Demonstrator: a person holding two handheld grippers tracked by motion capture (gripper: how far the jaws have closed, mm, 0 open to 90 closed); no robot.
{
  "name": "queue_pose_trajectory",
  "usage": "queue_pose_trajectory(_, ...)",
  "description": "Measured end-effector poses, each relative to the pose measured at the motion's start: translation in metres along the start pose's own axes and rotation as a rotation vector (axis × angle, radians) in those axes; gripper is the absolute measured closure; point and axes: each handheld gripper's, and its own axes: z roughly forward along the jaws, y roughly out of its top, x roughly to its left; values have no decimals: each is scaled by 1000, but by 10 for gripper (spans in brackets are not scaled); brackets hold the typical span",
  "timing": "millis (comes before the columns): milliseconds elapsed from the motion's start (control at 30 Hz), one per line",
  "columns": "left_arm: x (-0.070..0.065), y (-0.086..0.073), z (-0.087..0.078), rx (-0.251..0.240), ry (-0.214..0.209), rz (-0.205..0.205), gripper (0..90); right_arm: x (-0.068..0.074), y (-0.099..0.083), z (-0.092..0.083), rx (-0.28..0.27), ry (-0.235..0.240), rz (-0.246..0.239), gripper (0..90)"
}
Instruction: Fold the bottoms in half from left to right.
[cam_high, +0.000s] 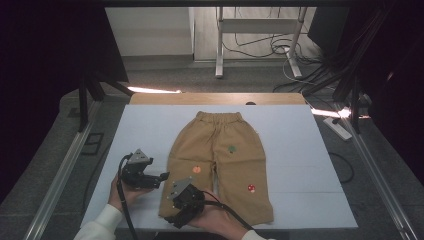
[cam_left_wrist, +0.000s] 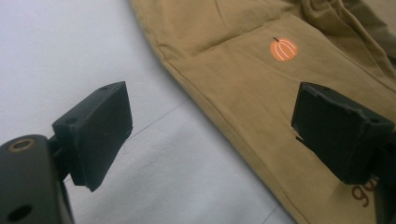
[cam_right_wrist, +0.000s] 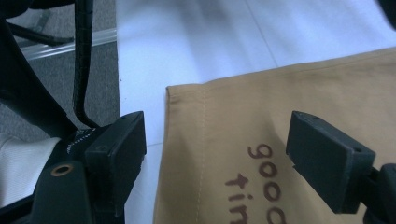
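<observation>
Tan child's pants (cam_high: 220, 160) lie flat on a pale board (cam_high: 300, 150), waistband at the far end. My left gripper (cam_high: 163, 178) stands open at the outer edge of the pants' left leg. In the left gripper view its open jaws (cam_left_wrist: 217, 116) straddle that edge, with an orange pumpkin print (cam_left_wrist: 283, 49) beyond them. My right gripper (cam_high: 175, 216) hovers over the near hem of the same leg. In the right gripper view it (cam_right_wrist: 219, 140) is open around the hem corner (cam_right_wrist: 169, 89), above brown printed letters (cam_right_wrist: 261, 182). Nothing is held.
The pants also carry a green print (cam_high: 231, 148) and a red mushroom print (cam_high: 251, 188). The board's near edge lies just under my hands. Metal rails (cam_high: 65, 165) flank the table. Cables and a desk frame (cam_high: 260, 30) stand on the floor beyond.
</observation>
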Motion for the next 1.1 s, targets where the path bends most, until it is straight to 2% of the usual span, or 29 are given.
queue_pose_trajectory(133, -1, 0, 0, -6, 2, 1, 125, 4, 3, 8, 22, -1, -21, 216)
queue_pose_trajectory(233, -1, 0, 0, -3, 2, 3, 125, 5, 3, 11, 19, 2, -21, 221)
queue_pose_trajectory(333, 0, 0, 0, -2, 1, 2, 126, 7, 3, 14, 24, -13, -43, 242)
queue_pose_trajectory(400, 0, -1, 0, 0, 1, 3, 126, 9, 3, 14, 32, -38, -61, 284)
queue_pose_trajectory(467, 0, -1, -1, -1, 3, 5, 126, 9, 3, 13, 21, -46, -54, 360)
queue_pose_trajectory(500, 0, -1, -1, -1, 4, 5, 126, 9, 3, 13, 21, -46, -54, 360)
queue_pose_trajectory(567, 0, -1, -1, -6, 5, 2, 126, 7, 3, 11, 22, -50, -57, 464)
queue_pose_trajectory(633, 0, -1, -1, -8, 6, -1, 126, 5, 2, 9, 17, -56, -60, 605)
queue_pose_trajectory(667, 1, -1, -2, -7, 7, -1, 126, 4, 3, 7, 34, -62, -63, 681)
queue_pose_trajectory(700, 1, -1, -2, -6, 8, 2, 126, 2, 1, 6, 25, -76, -60, 811)
queue_pose_trajectory(733, 1, -1, -2, -6, 8, 2, 126, 1, 1, 5, 27, -79, -53, 850)
queue_pose_trajectory(800, 2, -1, -2, -7, 9, 3, 126, -1, 0, 4, 33, -86, -45, 861)
queue_pose_trajectory(833, 2, -1, -2, -7, 8, 3, 127, -3, -1, 2, 20, -67, -23, 864)
queue_pose_trajectory(900, 5, 3, -1, -15, 8, -7, 127, -3, -1, 1, 22, -63, -37, 864)
queue_pose_trajectory(1100, 11, 14, 4, -10, -8, -15, 130, -3, 0, -6, 2, -50, -28, 864)
